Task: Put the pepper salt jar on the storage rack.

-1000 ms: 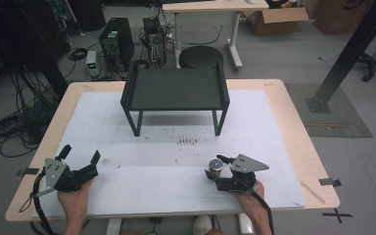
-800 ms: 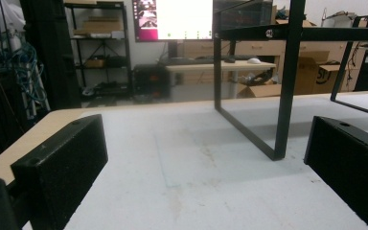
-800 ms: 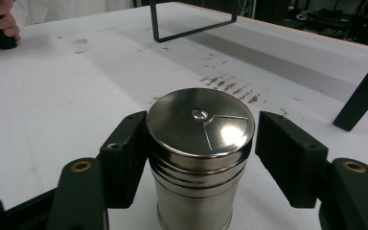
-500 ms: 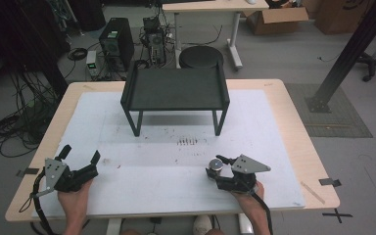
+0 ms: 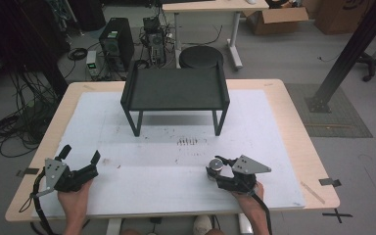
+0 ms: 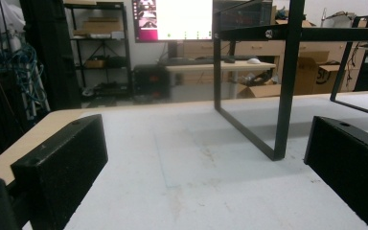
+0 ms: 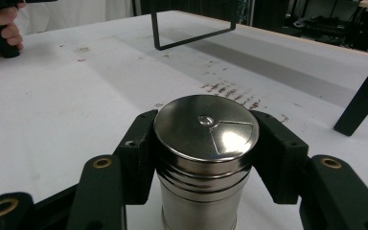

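A shiny steel canister (image 7: 205, 158) with a flat lid stands upright on the white mat, and my right gripper (image 7: 206, 153) is shut on it, one jaw pressed to each side. From above, the canister (image 5: 216, 168) sits at the front right of the table with the right gripper (image 5: 221, 172) just behind it. At the front left, my left gripper (image 5: 81, 154) rests open; its jaws stand wide apart with nothing between them. The left gripper view looks along the mat (image 6: 187, 182) toward the black stand's leg (image 6: 281, 91).
A black metal stand with a tray top (image 5: 175, 89) rises at the table's back middle. Dark smudges (image 5: 186, 142) mark the white mat (image 5: 156, 166) in front of it. The table's wooden edge (image 5: 318, 161) borders the mat. Computer gear and cables lie on the floor beyond.
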The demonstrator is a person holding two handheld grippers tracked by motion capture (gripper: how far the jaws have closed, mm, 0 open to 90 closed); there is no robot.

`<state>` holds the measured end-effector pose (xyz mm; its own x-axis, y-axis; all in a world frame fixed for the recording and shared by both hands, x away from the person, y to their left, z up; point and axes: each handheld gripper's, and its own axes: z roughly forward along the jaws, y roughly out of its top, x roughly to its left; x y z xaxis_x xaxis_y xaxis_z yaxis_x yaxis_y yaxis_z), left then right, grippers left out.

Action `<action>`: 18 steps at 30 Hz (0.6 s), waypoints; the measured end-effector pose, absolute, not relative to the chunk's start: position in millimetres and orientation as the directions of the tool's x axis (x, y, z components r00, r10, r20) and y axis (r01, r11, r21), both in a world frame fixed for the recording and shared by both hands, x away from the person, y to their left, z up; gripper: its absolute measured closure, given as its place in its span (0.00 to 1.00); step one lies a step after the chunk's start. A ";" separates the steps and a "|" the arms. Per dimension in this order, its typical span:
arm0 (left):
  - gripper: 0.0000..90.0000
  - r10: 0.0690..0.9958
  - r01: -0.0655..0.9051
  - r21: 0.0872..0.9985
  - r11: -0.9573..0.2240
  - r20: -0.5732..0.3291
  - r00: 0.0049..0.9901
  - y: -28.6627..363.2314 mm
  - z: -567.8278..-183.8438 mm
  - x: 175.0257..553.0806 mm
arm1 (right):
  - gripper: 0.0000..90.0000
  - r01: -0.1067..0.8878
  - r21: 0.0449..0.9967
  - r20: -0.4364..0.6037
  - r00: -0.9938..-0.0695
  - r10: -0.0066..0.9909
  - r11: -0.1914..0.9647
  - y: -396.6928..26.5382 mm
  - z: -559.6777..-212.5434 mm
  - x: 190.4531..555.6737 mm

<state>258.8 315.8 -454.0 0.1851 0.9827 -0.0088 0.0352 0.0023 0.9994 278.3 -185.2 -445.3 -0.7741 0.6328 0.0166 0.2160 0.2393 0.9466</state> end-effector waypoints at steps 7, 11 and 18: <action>0.02 0.983 0.034 0.999 0.002 -0.008 0.185 315.7 -454.1 258.7 | 0.55 0.202 0.949 0.004 -0.774 0.633 0.241 -184.6 -445.5 276.7; 0.02 0.983 0.034 0.999 0.002 -0.008 0.185 315.7 -454.1 258.8 | 0.55 0.202 0.950 0.004 -0.774 0.634 0.240 -184.6 -445.5 276.7; 0.02 0.983 0.034 0.999 0.001 -0.007 0.185 315.7 -454.1 258.7 | 0.55 0.196 0.950 -0.003 -0.770 0.638 0.242 -184.2 -445.7 276.1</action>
<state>258.7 315.7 -454.1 0.1850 0.9827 -0.0073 0.0338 0.0011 0.9994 276.1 -184.2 -445.7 -0.7704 0.6376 -0.0031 0.1964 0.2420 0.9502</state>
